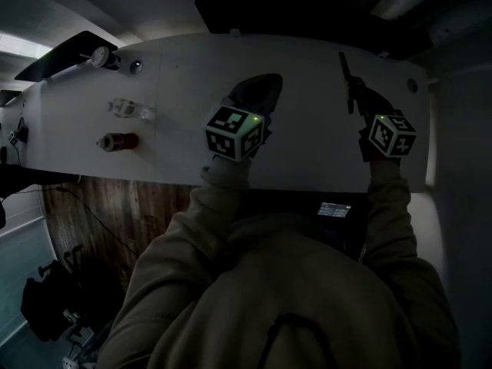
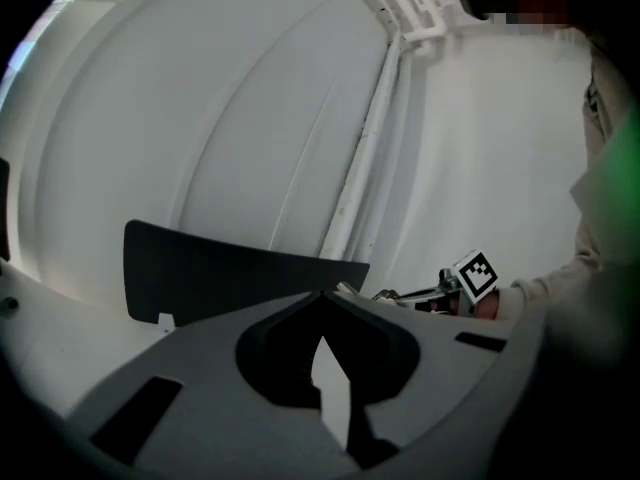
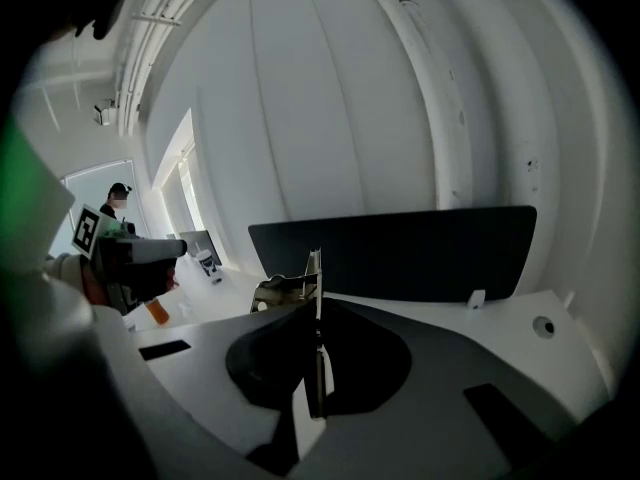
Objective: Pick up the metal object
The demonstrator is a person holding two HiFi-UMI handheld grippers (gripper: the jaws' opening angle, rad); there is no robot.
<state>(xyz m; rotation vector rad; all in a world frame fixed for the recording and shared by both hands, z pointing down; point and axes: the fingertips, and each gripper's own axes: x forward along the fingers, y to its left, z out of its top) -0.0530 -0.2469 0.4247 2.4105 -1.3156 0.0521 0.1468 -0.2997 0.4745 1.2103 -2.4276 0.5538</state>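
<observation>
Reads as an office-type lab or test room rather than a home: long white desk (image 1: 184, 83) backed by dark divider panels (image 3: 400, 253), bare white walls with exposed pipes (image 2: 375, 128) climbing to the ceiling, a bright window (image 3: 85, 183) at the far end. Backed up by wood-look flooring (image 1: 100, 206) below the desk edge, black gear (image 1: 54, 306) and loose cables on the floor, a few small bottles (image 1: 117, 141) laid out on the desktop, and a person (image 3: 118, 203) standing in the distance.

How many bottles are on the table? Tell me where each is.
2. A clear bottle and a red-brown bottle, both at the table's left end, the clear one farther away. More may be hidden.
</observation>
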